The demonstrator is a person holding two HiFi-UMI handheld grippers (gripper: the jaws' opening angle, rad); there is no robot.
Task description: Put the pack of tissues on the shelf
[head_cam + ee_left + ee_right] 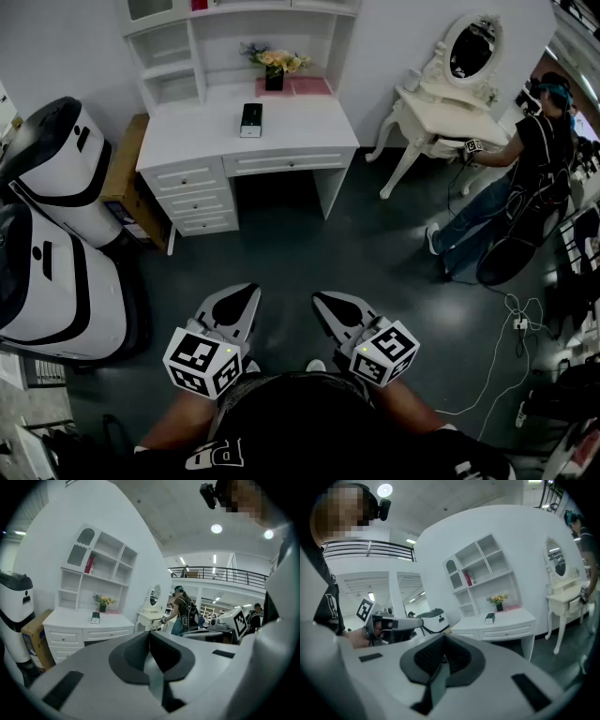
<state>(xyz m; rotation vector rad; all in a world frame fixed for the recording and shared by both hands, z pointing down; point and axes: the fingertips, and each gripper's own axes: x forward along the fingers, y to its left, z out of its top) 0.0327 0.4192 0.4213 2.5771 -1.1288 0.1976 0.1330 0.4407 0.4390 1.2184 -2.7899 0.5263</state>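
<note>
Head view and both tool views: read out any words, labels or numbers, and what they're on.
"PD", roughly: white letters on the black shirt, partly folded.
Pack of tissues: print too small to read.
Red item on the shelf: too small to read.
Marker cubes: black-and-white square patterns, no words.

- White desk (305,120): pack of tissues (251,119) near the middle, flower vase (274,79) on a pink mat (305,86) at the back.
- Shelf (192,49) above the desk: red book (89,565) upright.
</note>
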